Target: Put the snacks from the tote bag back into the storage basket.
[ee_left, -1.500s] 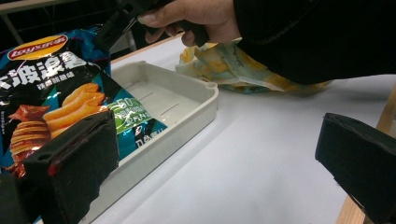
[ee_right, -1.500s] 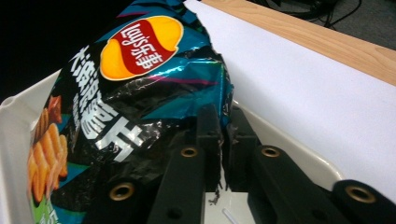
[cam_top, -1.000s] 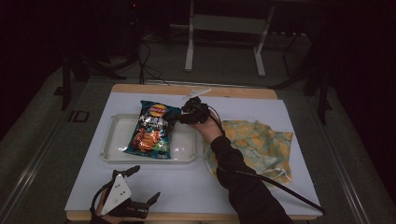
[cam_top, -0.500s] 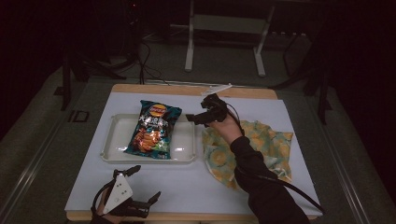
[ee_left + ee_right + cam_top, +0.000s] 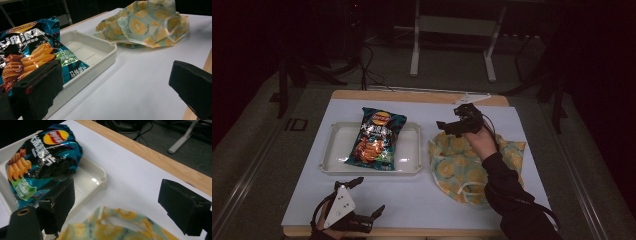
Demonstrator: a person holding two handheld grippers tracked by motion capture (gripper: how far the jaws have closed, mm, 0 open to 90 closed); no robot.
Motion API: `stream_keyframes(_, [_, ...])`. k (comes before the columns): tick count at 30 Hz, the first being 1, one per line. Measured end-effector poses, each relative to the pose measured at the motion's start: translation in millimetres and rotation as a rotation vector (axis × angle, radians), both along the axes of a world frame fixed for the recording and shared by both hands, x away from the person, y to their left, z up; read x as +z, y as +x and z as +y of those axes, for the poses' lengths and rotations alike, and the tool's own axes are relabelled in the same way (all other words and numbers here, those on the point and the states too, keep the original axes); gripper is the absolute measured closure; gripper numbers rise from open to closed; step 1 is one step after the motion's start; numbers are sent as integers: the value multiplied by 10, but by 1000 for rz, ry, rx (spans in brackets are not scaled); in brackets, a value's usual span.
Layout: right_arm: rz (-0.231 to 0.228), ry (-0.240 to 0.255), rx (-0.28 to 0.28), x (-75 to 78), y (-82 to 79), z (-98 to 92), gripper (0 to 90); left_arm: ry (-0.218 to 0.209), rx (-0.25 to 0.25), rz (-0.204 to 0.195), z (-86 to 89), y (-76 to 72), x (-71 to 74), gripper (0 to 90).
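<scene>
Right gripper withdrew over bag; chips lie lengthwise front-to-back

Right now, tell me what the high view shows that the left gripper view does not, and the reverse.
High view alone: the right hand-held gripper, jaws open over the patterned cloth bag, and the floor with stand legs behind the table. Left gripper view alone: the left hand-held gripper's inner pads, close up and standing wide apart. Shared: the chip bag lying in the white tray, the cloth bag, the white tabletop.
</scene>
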State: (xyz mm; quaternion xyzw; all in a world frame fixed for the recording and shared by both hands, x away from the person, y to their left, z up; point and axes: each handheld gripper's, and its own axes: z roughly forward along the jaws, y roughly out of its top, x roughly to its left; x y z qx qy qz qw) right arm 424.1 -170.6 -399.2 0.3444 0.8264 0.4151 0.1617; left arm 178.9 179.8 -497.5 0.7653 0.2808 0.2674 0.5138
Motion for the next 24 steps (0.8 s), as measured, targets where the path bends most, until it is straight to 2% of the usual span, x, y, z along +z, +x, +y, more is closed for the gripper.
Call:
stream_keyframes(8, [-9,2,-60,-14,-64,-343,140,-3,2,3,-1,7,-3,1])
stream_keyframes(10, [-5,21,-75,-18,-83,-438,141,-4,2,4,-2,11,-4,1])
stream_keyframes(14, [-12,29,-111,-26,-131,-616,142,-1,1,7,-9,13,-8,0])
stream_keyframes(19, [-8,22,-153,-80,-183,-834,142,1,1,11,-16,22,-12,1])
stream_keyframes(24, [-12,44,-197,-127,-253,-1058,142,0,4,14,-14,28,-16,1])
